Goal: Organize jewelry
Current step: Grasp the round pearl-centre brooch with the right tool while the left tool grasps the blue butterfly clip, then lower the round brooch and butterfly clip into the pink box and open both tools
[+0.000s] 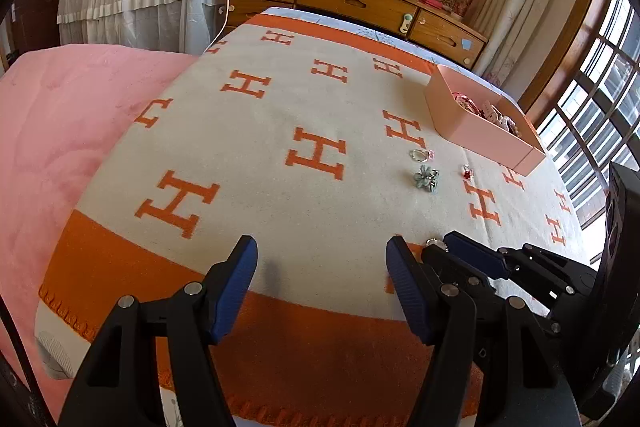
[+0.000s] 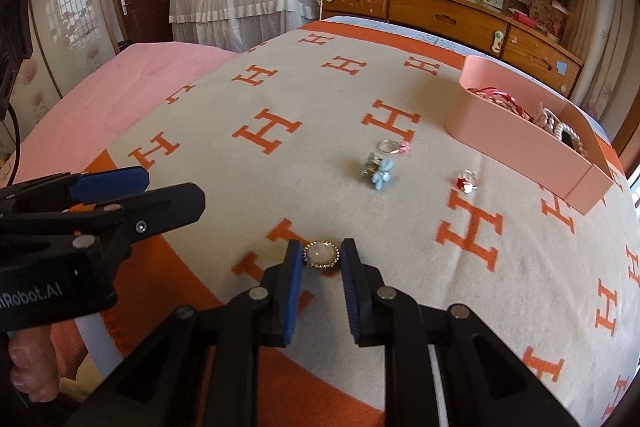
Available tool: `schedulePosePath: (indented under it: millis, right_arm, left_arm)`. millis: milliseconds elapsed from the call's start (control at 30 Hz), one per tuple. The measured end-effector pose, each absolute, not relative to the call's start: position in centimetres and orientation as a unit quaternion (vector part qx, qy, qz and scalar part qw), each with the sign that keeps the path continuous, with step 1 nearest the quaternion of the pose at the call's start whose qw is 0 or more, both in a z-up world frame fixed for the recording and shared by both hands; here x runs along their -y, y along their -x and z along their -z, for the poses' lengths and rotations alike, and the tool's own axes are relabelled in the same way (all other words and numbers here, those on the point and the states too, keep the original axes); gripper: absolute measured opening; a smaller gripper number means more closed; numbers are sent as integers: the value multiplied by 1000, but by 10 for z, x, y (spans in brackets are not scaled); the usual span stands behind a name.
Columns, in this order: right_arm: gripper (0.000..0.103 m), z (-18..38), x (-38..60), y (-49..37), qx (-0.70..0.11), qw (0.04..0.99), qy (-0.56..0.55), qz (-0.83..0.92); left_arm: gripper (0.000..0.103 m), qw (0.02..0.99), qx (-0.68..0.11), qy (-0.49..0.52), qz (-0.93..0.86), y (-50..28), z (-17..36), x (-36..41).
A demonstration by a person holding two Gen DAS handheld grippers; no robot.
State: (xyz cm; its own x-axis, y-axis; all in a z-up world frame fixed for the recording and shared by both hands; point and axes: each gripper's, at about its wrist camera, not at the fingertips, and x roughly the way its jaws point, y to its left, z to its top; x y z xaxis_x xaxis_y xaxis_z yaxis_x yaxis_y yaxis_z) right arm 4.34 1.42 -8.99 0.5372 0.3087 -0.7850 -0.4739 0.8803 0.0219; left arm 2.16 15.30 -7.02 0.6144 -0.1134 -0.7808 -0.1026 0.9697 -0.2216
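Here, right gripper [image 2: 321, 254] jaws w/ round ring [image 2: 321, 254] between, blanket [image 2: 280, 211]

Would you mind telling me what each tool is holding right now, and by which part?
The right tool has the round white-stone ring between its pads, gripped at the sides of its jewelled head. The left tool is open and holds nothing.

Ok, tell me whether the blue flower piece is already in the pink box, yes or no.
No, the blue flower piece lies on the blanket, apart from the pink box.
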Motion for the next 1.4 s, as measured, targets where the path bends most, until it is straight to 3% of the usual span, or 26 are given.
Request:
schedulePosePath:
  millis: [433, 967, 1167, 1400]
  right_arm:
    - [19, 83, 67, -71, -441, 879, -28, -177]
    - [19, 80, 98, -76, -429, 879, -84, -190]
    - [19, 74, 110, -79, -421, 882, -101, -186]
    - [19, 32, 136, -106, -391, 893, -131, -183]
  left_arm:
    - [64, 889, -448, 75, 55, -84, 74, -89]
    - [14, 885, -460, 41, 51, -113, 87, -56]
    - [14, 887, -457, 40, 53, -113, 78, -53]
    - [14, 896, -432, 31, 93, -134, 30, -39]
